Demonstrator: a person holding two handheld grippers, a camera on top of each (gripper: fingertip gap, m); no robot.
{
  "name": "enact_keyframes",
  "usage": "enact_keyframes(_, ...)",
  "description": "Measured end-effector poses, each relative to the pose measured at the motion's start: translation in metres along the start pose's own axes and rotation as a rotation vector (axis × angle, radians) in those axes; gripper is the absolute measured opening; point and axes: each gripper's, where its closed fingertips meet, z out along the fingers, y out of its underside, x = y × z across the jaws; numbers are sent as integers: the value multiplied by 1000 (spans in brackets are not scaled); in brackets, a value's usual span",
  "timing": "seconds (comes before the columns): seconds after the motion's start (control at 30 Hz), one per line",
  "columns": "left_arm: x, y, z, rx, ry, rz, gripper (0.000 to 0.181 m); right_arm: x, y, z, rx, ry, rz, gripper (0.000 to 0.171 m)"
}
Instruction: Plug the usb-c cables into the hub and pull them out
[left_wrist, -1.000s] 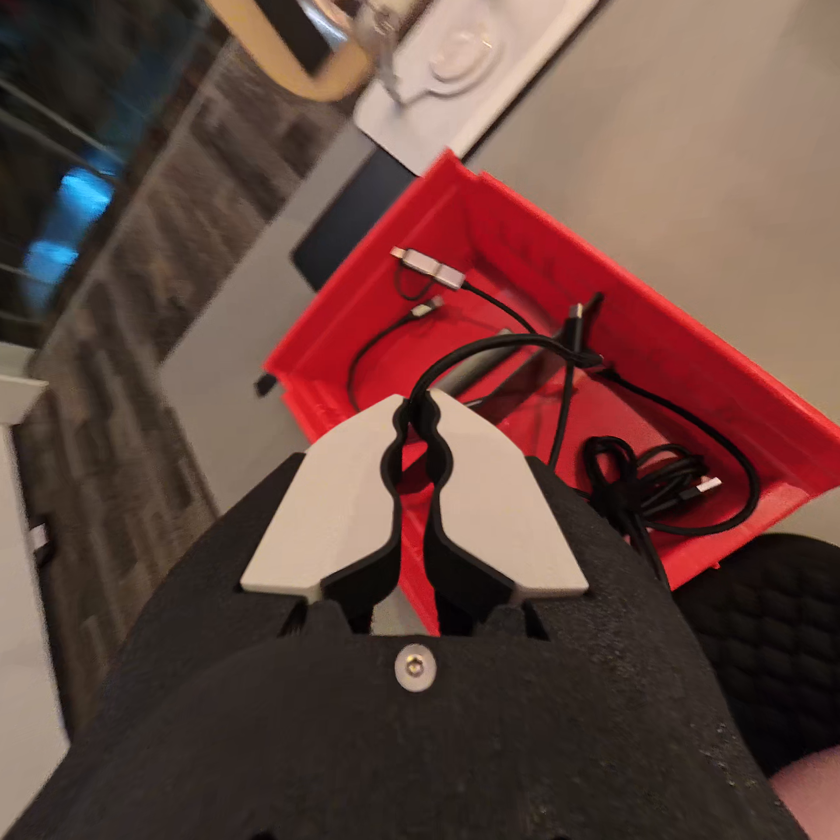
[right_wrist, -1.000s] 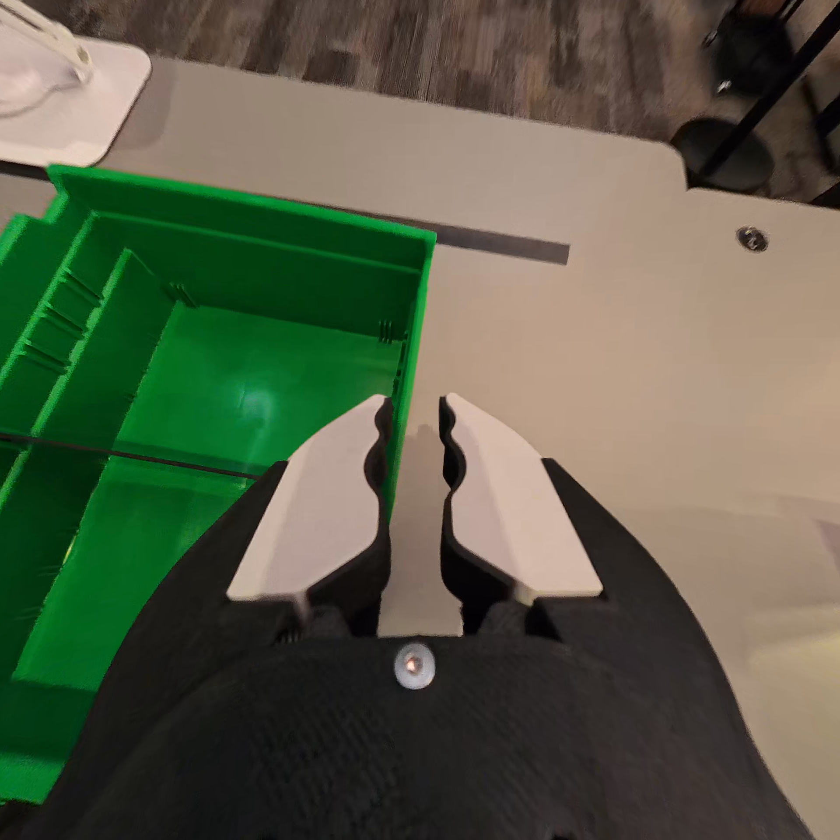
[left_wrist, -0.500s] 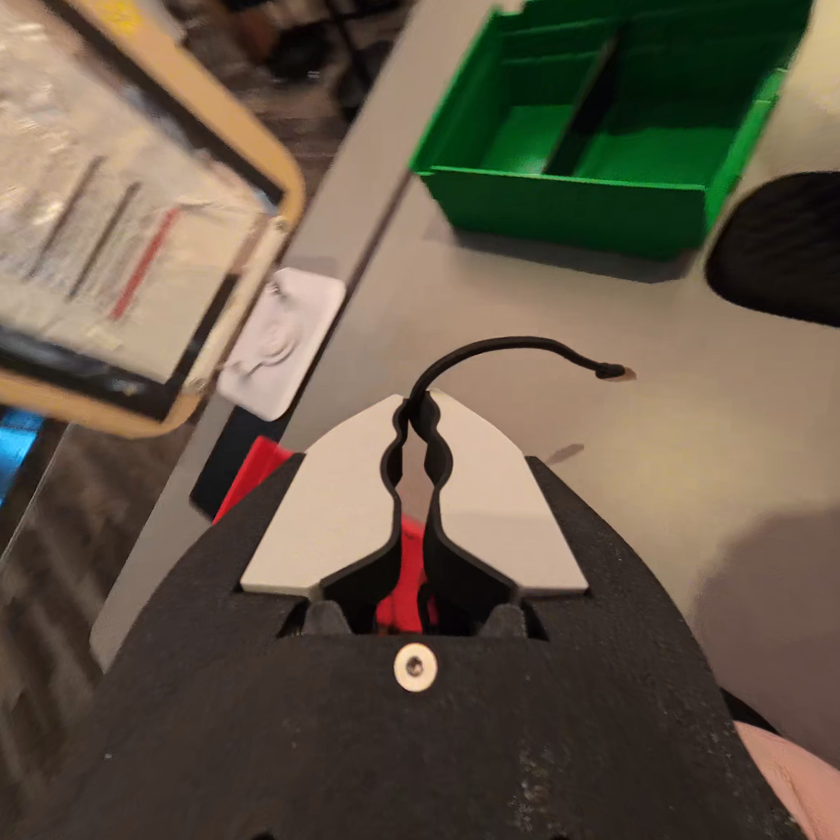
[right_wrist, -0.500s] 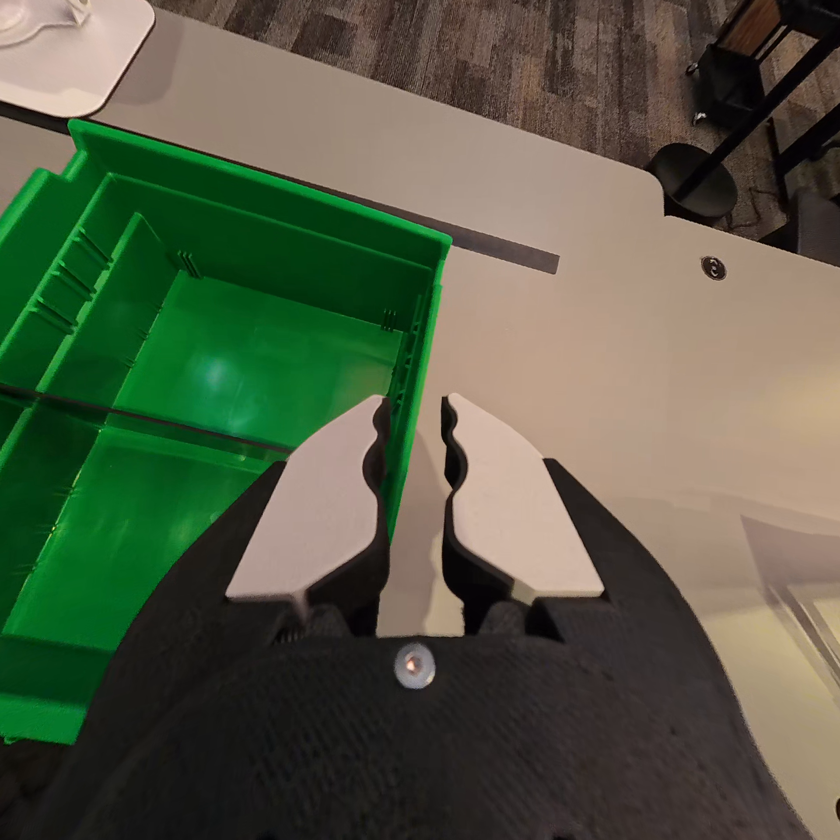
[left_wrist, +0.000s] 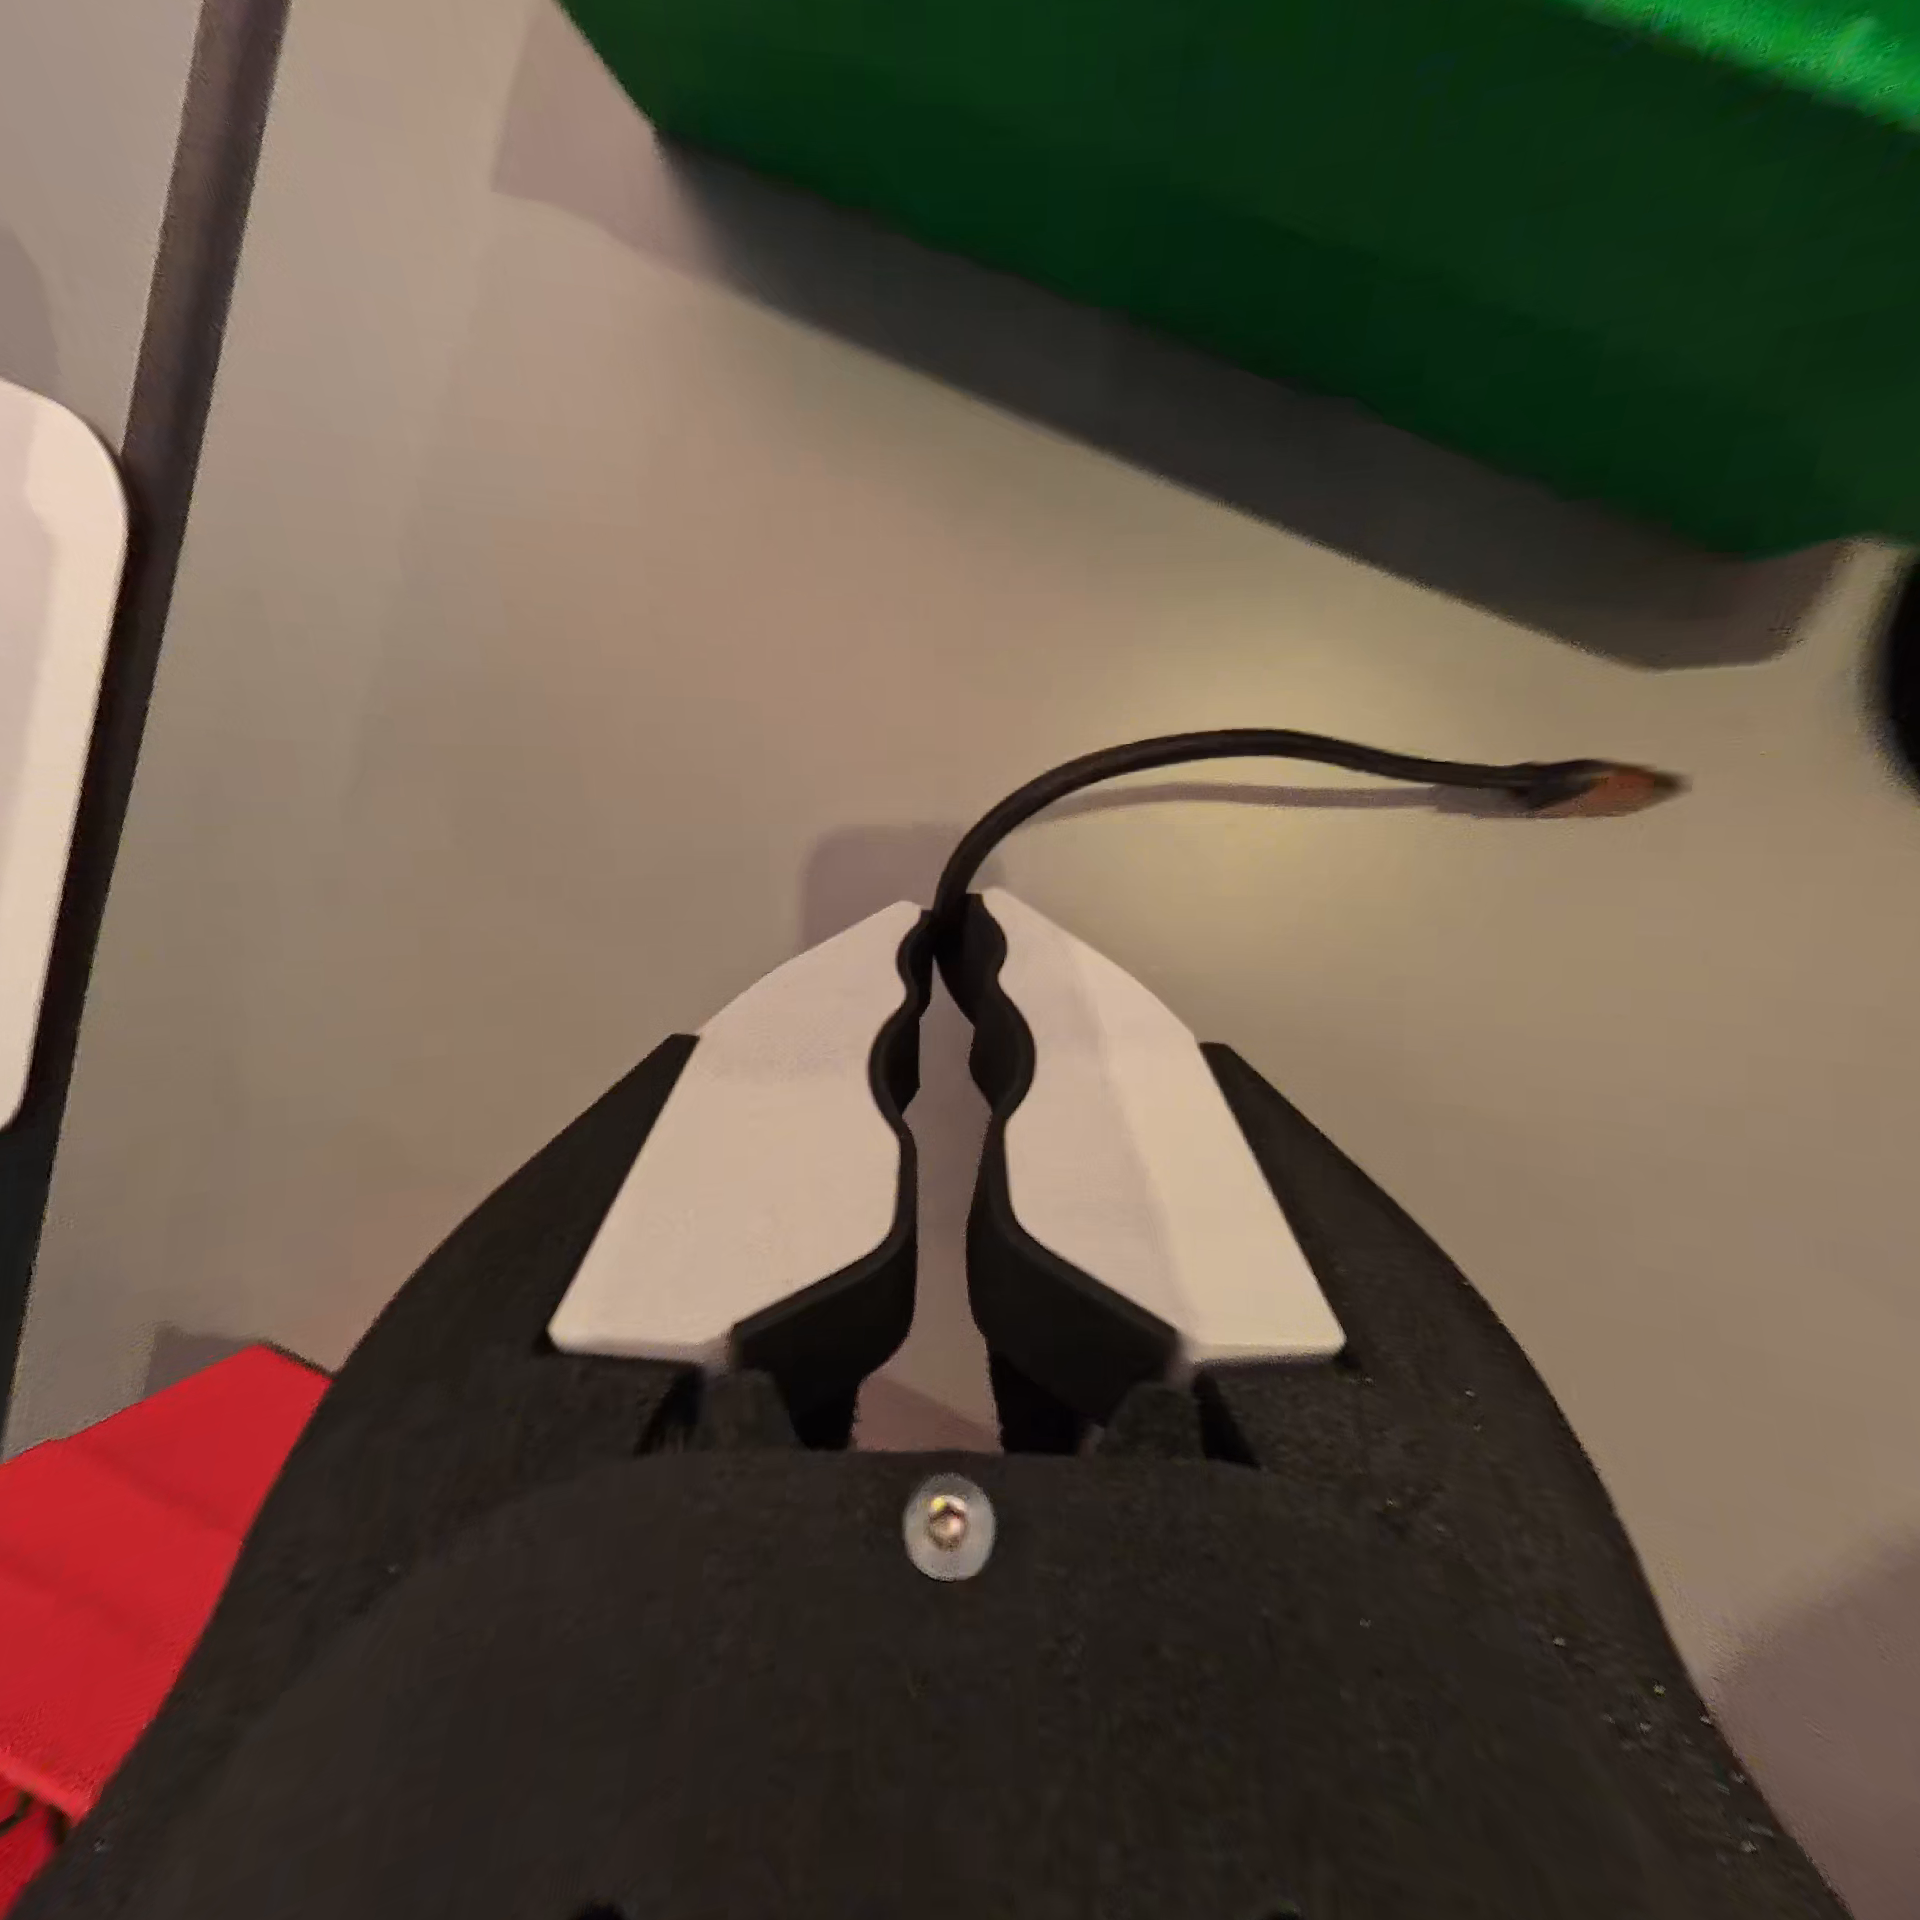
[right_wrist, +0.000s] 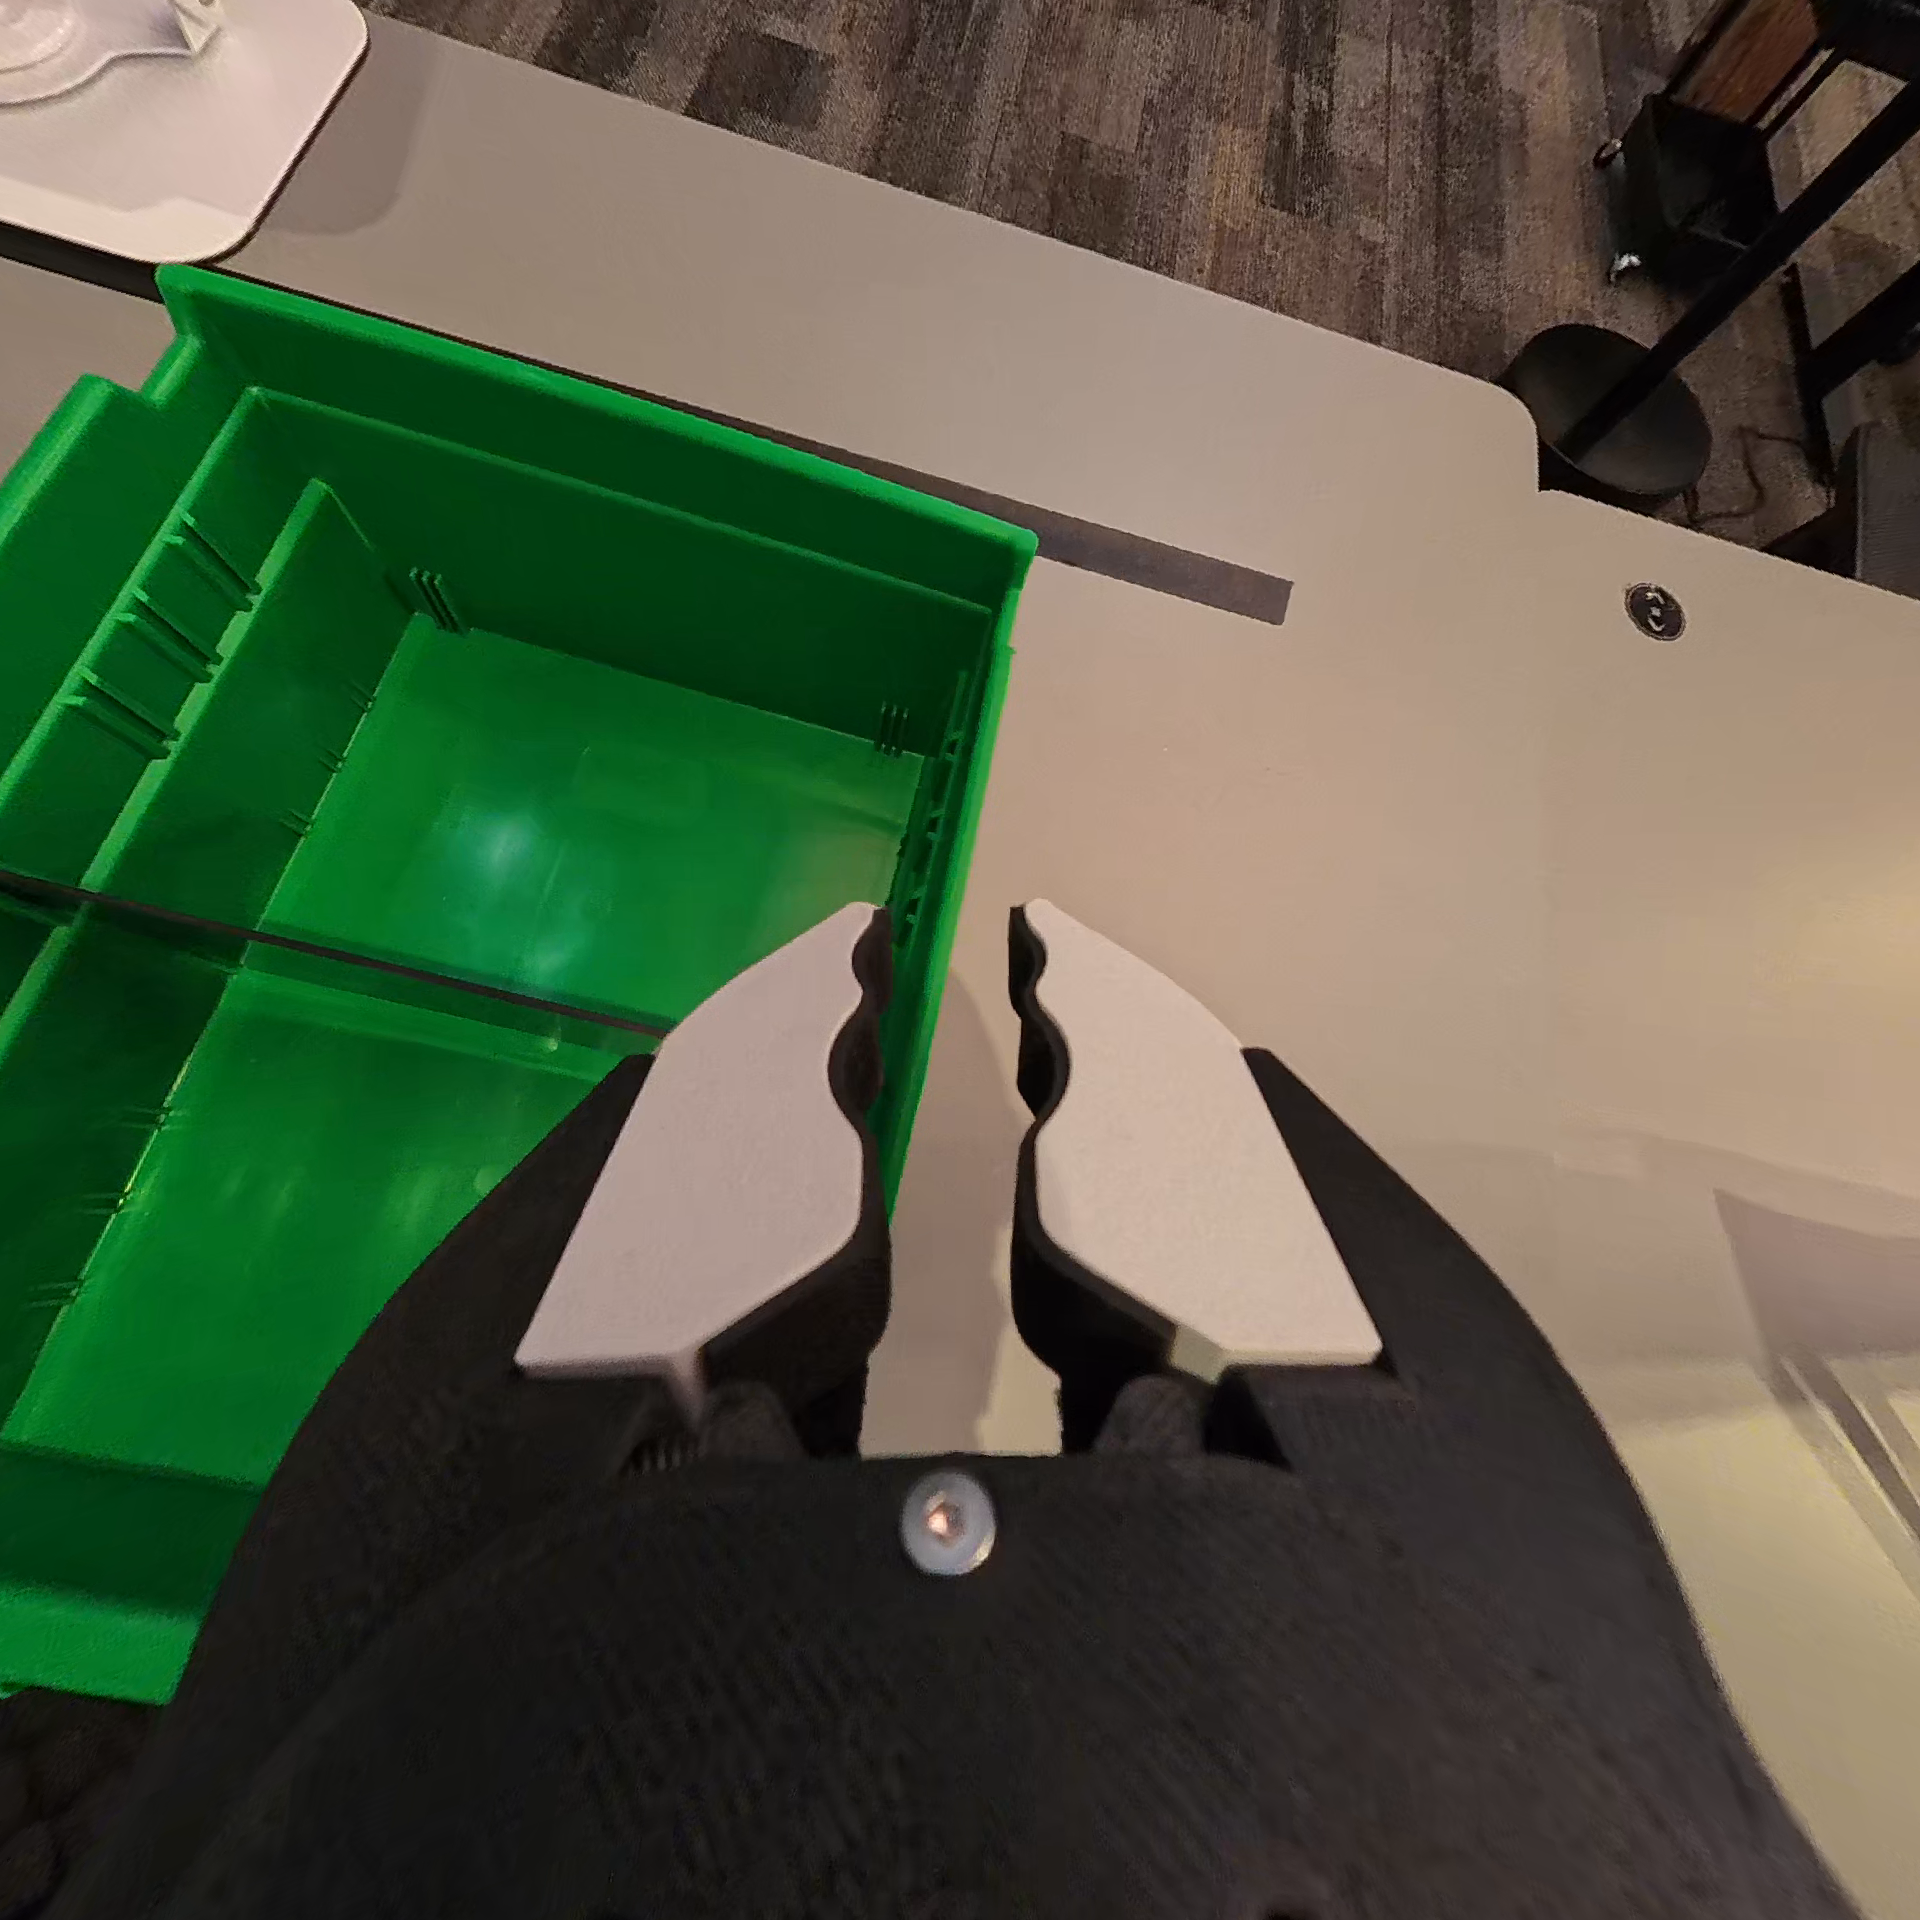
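while my left gripper (left_wrist: 948, 914) pinches the black cable (left_wrist: 1226, 750) at its very tips, the fingers are nearly closed, with only a thin gap behind the pinch. the cable rises out ahead of the tips, arcs to the right and ends in a blurred plug (left_wrist: 1600, 788) hanging over the grey table (left_wrist: 540, 727). a green bin (left_wrist: 1299, 208) lies farther ahead and to the right, its near wall in view. a red bin (left_wrist: 125, 1538) corner shows behind and to the left of this gripper, and a white pad (left_wrist: 47, 748) sits at the far left.

my right gripper (right_wrist: 948, 920) holds nothing, its fingers parted by a moderate gap. its left finger (right_wrist: 748, 1122) lies over the green bin's (right_wrist: 540, 831) right wall, the right finger over bare table (right_wrist: 1455, 831). i see no hub in either view.
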Motion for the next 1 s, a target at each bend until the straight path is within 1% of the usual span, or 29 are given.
enact_keyframes(0.03, -3, 4, 9, -25, -18, 6, 4, 0, 0, 1, 1, -4, 3, 22)
enact_keyframes(0.1, -2, 11, 24, -60, -5, -4, 4, -1, 3, 5, -12, -16, 9, 24)
enact_keyframes(0.2, -2, 12, 35, -61, 16, -45, 4, 2, 16, 13, -68, -30, 44, 28)
enact_keyframes(0.23, -3, 12, 37, -63, 13, -52, 7, 3, 22, 15, -87, -36, 65, 30)
enact_keyframes(0.3, -9, 15, 37, -76, -15, -62, 23, 1, 35, 19, -139, -78, 123, 32)
enact_keyframes(0.4, -16, 17, 34, -86, -43, -80, 34, 0, 46, 20, -174, -130, 204, 37)
enact_keyframes(0.47, -18, 18, 28, -87, -45, -106, 25, -2, 48, 16, -181, -153, 241, 36)
enact_keyframes(0.5, -19, 18, 23, -84, -39, -114, 25, -4, 50, 12, -192, -169, 247, 36)
enact_keyframes(0.6, -25, 17, -1, -60, -61, -129, 24, -22, 53, 2, -221, -275, 284, 35)
enact_keyframes(0.67, -33, 17, -25, -29, -91, -137, 24, -33, 65, 2, -303, -334, 327, 34)
enact_keyframes(0.7, -36, 20, -39, -18, -100, -142, 23, -32, 73, 5, -354, -323, 338, 29)
enact_keyframes(0.73, -41, 25, -54, -12, -113, -154, 22, -33, 80, 8, -391, -325, 355, 17)
enact_keyframes(0.77, -49, 33, -69, -10, -134, -173, 22, -34, 83, 11, -409, -337, 382, 14)
enact_keyframes(0.83, -68, 56, -100, -2, -186, -240, 21, -34, 82, 13, -400, -360, 465, 16)
enact_keyframes(0.9, -92, 85, -130, 20, -240, -349, 20, -32, 82, 13, -398, -359, 517, 16)
enact_keyframes(1.0, -127, 144, -166, 15, -334, -542, 20, -28, 84, 11, -403, -330, 546, 15)
